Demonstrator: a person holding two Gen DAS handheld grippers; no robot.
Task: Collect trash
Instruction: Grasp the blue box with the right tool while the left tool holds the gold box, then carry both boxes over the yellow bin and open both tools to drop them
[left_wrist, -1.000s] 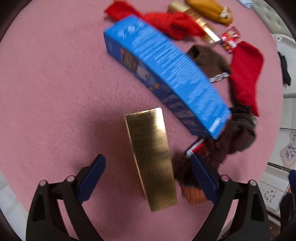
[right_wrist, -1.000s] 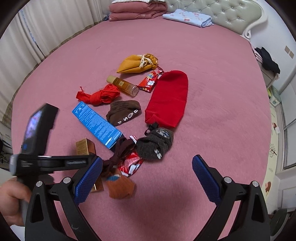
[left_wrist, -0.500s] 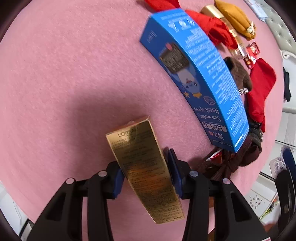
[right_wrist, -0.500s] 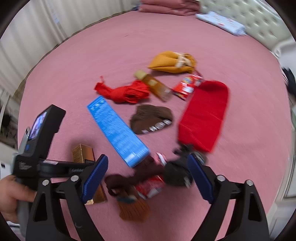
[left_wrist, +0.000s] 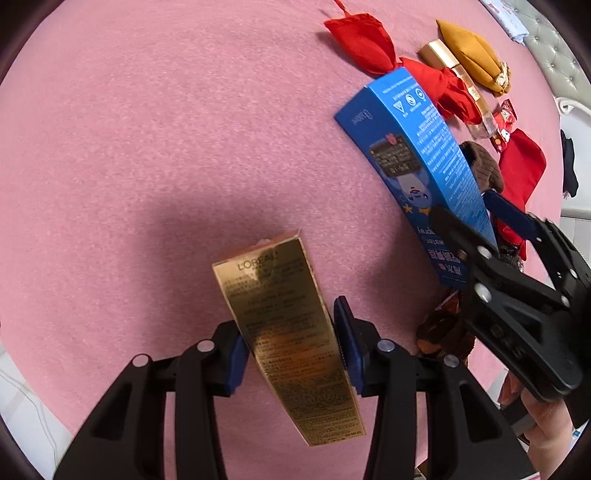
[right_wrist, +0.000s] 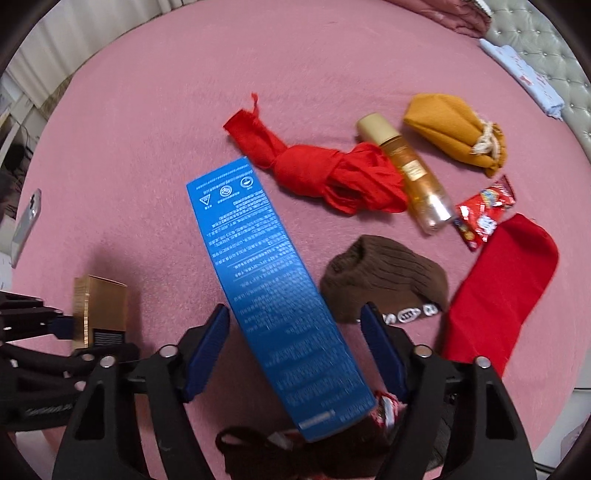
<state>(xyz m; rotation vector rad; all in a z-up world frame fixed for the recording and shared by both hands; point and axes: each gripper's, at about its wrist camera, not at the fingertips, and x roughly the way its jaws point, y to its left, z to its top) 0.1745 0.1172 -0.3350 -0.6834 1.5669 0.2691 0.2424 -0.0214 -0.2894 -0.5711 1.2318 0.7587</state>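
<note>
My left gripper (left_wrist: 291, 350) is shut on a gold L'Oreal box (left_wrist: 284, 325), held by its sides over the pink bedspread; the box also shows in the right wrist view (right_wrist: 99, 312). A long blue box (right_wrist: 273, 295) lies on the bedspread between the open fingers of my right gripper (right_wrist: 295, 339), which straddle it with gaps on both sides. In the left wrist view the blue box (left_wrist: 421, 162) lies to the right, with the right gripper's fingers (left_wrist: 506, 212) around its near end. A red snack wrapper (right_wrist: 484, 214) lies at the right.
On the pink bedspread (right_wrist: 332, 55) lie a knotted red cloth (right_wrist: 321, 173), an amber bottle (right_wrist: 410, 170), a mustard pouch (right_wrist: 454, 133), a brown hat (right_wrist: 384, 277), a red sock (right_wrist: 498, 291) and dark socks (right_wrist: 295, 454) at the near edge. A phone (right_wrist: 26, 225) lies far left.
My left gripper closed on the gold box and lifted it slightly. My right gripper moved down and left over the blue box and narrowed its opening.
</note>
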